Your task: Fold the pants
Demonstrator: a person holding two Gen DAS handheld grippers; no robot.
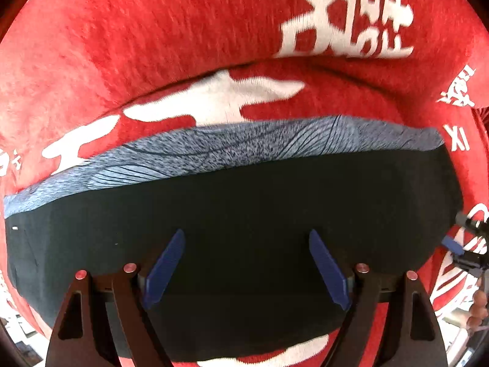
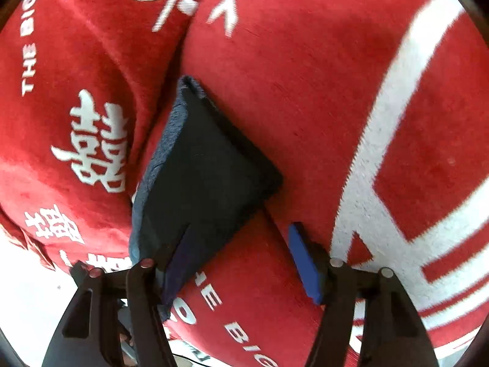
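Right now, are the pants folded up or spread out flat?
Folded. The pants lie as a compact dark block on the red blanket, with stacked layers showing at its edge.

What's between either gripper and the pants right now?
Nothing visible. The left gripper hangs open directly over the dark pants, which lie folded on the red blanket. The right gripper is open at the pants' corner, its left finger over the fabric.
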